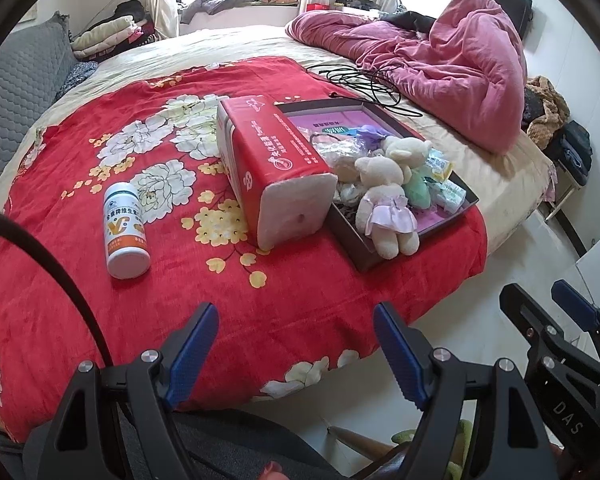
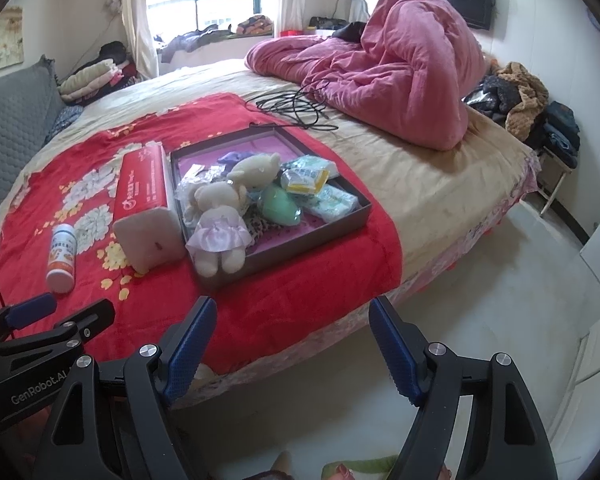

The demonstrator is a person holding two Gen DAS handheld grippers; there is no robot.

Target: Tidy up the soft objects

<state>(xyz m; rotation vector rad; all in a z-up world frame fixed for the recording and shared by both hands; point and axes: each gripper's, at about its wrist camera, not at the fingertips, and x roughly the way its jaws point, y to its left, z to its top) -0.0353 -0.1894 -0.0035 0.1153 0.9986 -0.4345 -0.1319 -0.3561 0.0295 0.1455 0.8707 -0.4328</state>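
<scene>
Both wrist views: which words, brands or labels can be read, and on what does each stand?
"GenRobot.AI": left gripper body, right wrist view.
"DAS": right gripper body, left wrist view.
Bottle: Chinese label, too blurred to read.
Tissue pack: print too small.
Tray packets: unreadable.

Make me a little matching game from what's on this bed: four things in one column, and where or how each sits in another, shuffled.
Things:
1. white bottle
2. red tissue pack
3. teddy bear in a pink dress
4. pink quilt

Places or states:
A. bunched up at the far end of the bed
B. lying on its side on the red blanket, apart from the tray
C. legs hanging over the tray's near edge
D. lying right beside the tray's left wall

Pairs: 1-B, 2-D, 3-C, 4-A
</scene>
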